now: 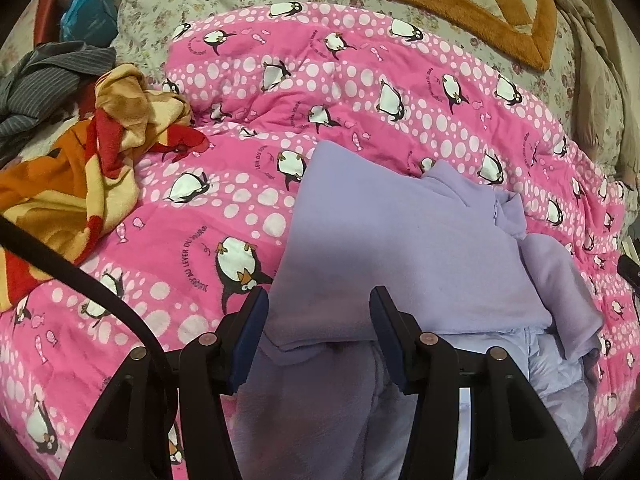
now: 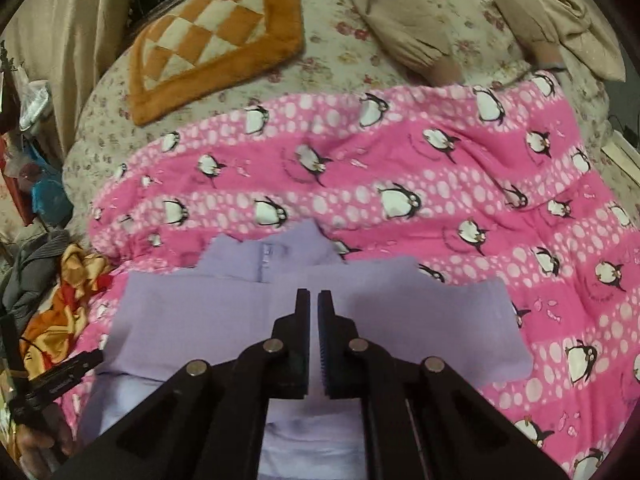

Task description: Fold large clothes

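A lilac fleece garment (image 1: 400, 248) lies partly folded on a pink penguin-print quilt (image 1: 360, 92). Its collar and zip point away in the right wrist view (image 2: 264, 264). My left gripper (image 1: 318, 300) is open, its fingers wide apart over the garment's near left part, holding nothing. My right gripper (image 2: 314, 300) is shut with only a thin slit between the pads, hovering above the middle of the garment (image 2: 200, 320) and gripping nothing visible. The left gripper's body shows at the left edge of the right wrist view (image 2: 56, 380).
A crumpled orange, red and cream blanket (image 1: 80, 168) and a grey striped garment (image 1: 44, 80) lie left of the quilt. An orange checked cushion (image 2: 216, 40) sits on the floral bedspread (image 2: 332, 52) beyond. Beige clothing (image 2: 480, 12) lies at the far right.
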A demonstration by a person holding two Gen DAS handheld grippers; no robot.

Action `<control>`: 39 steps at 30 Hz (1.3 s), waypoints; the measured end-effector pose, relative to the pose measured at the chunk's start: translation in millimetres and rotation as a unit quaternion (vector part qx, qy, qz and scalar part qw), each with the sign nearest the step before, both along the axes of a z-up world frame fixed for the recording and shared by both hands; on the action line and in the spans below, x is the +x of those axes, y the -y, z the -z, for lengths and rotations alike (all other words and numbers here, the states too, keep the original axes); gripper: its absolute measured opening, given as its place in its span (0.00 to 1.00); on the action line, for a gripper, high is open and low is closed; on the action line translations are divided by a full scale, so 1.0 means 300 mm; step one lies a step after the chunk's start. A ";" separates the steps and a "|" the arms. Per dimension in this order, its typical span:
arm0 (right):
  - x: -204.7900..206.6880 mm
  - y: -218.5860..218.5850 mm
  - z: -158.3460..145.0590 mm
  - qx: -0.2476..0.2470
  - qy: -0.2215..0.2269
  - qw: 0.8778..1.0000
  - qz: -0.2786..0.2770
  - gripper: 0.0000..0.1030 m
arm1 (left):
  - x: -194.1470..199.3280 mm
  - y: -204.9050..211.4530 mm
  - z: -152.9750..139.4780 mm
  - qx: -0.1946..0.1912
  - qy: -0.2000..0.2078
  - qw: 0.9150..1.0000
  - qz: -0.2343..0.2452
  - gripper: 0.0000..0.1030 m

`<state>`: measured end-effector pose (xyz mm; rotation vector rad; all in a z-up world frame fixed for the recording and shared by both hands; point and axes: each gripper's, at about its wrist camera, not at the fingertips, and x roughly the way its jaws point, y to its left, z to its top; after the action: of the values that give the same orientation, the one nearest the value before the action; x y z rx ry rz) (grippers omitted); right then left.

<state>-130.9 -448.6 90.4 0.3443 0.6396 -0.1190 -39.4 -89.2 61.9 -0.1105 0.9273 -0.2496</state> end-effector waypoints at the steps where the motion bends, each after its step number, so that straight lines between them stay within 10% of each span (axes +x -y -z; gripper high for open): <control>1: -0.009 0.022 0.003 0.025 -0.003 1.000 0.004 0.32 | 0.001 -0.005 -0.001 -0.002 -0.001 1.000 -0.002 0.22; 3: -0.031 0.078 0.035 0.066 -0.015 0.997 0.026 0.62 | 0.001 -0.013 -0.004 -0.007 -0.002 1.000 -0.005 0.22; 12: -0.124 0.360 0.315 0.259 -0.091 0.952 0.137 0.63 | 0.000 0.007 0.009 0.001 -0.009 1.000 0.000 0.22; 25: -0.155 0.353 0.382 0.327 -0.074 0.928 0.161 0.62 | 0.000 -0.006 0.004 -0.005 -0.007 1.000 -0.005 0.22; 28: -0.105 0.366 0.343 0.292 -0.048 0.941 0.164 0.14 | 0.000 -0.026 -0.015 -0.015 0.001 1.000 -0.009 0.22; 33: -0.064 0.174 0.044 0.116 0.020 0.989 0.087 0.12 | 0.021 -0.084 -0.043 -0.052 0.007 0.998 -0.034 0.22; 39: 0.043 -0.285 -0.104 0.059 0.050 0.989 -0.123 0.15 | 0.048 -0.146 -0.043 -0.120 -0.007 0.992 -0.035 0.22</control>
<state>-118.1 -363.3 121.6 0.3809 0.5868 0.1712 -25.1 -45.4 74.9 -0.3661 0.9036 -0.2940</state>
